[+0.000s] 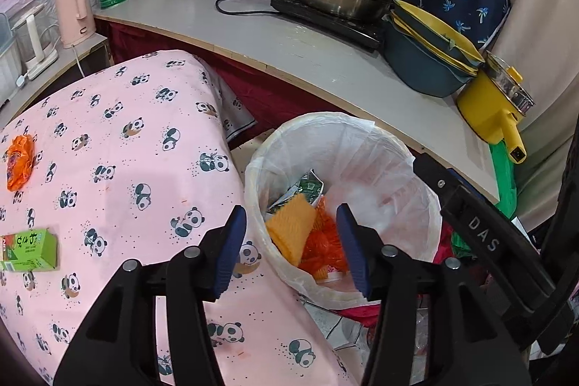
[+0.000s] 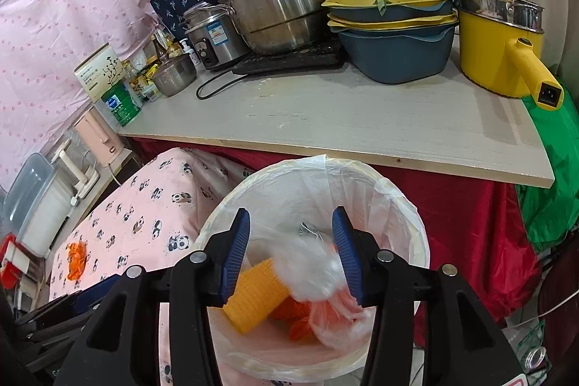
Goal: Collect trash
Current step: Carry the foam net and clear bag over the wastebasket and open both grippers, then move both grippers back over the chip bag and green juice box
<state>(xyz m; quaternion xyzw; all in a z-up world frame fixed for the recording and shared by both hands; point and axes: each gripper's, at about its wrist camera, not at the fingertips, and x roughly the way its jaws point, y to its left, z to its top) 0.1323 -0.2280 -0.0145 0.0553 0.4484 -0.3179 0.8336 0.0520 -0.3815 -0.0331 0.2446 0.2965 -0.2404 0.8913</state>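
A white-lined trash bin (image 1: 398,151) (image 2: 405,205) stands beside the pink panda-cloth table (image 1: 119,169). It holds a yellow sponge-like piece (image 1: 291,227) (image 2: 253,292), orange netting (image 1: 322,248) and a green wrapper. My left gripper (image 1: 291,248) is open and empty over the bin's near rim. My right gripper (image 2: 291,255) is open above the bin; a blurred white plastic wad (image 2: 315,266) is between its fingers, apparently falling. On the table lie an orange wrapper (image 1: 20,161) (image 2: 76,259) and a green drink carton (image 1: 27,250).
Behind the bin a grey counter (image 1: 253,35) (image 2: 343,118) carries steel pots, a rice cooker, stacked blue-yellow basins (image 2: 391,35) and a yellow electric pot (image 2: 499,46). A pink kettle (image 1: 74,11) stands at left. The right gripper's body (image 1: 481,234) crosses the left view.
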